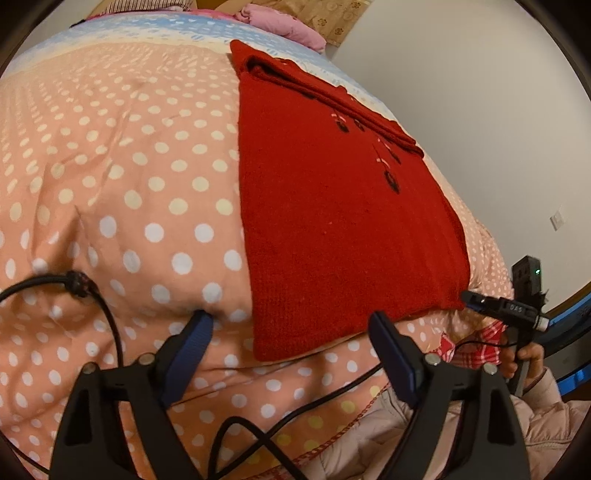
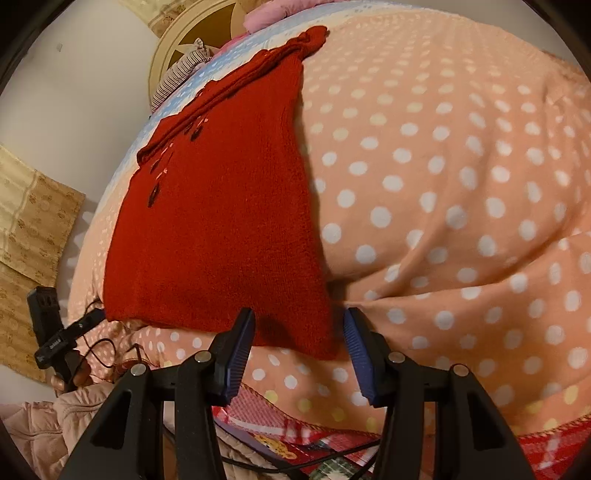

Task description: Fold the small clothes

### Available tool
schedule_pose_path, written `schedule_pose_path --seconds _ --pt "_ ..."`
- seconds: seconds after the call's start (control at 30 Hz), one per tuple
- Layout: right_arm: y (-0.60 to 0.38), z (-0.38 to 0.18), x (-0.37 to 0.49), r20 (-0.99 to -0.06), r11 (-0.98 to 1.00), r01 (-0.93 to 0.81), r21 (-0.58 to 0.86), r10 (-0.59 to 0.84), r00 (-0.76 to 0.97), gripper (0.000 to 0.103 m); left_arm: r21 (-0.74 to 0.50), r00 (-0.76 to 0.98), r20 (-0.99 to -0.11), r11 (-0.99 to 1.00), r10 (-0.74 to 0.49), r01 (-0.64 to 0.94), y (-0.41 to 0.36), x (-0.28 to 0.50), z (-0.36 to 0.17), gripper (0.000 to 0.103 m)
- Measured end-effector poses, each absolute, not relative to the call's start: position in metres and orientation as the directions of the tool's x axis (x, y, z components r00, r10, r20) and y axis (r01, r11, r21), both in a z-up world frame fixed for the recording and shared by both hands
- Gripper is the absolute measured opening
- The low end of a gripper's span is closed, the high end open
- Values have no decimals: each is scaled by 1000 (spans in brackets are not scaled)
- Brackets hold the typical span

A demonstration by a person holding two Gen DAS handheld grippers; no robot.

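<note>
with both jaws apart and empty at the near hem of the red knit sweater (image 1: 343,236) on the bed (image 1: 122,177), i'd pinch its 2 soft, floppy near corners.

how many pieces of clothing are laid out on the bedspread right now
1. A red knitted sweater lies flat on the polka-dot bedspread, its near hem by both tools. Pink fabric bunched at the far end of the bed may be another garment, but that is unclear.
</note>
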State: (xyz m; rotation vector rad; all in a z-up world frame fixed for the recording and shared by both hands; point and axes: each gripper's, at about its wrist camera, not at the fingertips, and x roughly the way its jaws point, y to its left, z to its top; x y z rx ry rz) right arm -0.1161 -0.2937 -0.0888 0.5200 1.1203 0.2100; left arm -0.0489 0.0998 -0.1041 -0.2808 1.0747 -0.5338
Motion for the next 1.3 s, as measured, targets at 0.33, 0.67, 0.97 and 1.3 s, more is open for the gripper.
schedule_pose_path --seconds 0.33,0.67,0.97,1.3 --pt "-290 -93 -116 -776 827 76 557 486 401 8 -567 313 -740 802 -596 189 119 -44 -115 22" --pt "-289 -50 -111 -699 784 31 621 535 475 8 -538 279 -765 814 -581 220 110 -40 -104 17" --pt "-290 -12 -82 -631 761 -17 648 549 548 8 -518 310 -741 802 -595 298 105 -33 -71 17" --pt "-306 2 -34 -634 794 0 608 485 603 7 -442 399 -748 847 -530 296 119 3 -53 18"
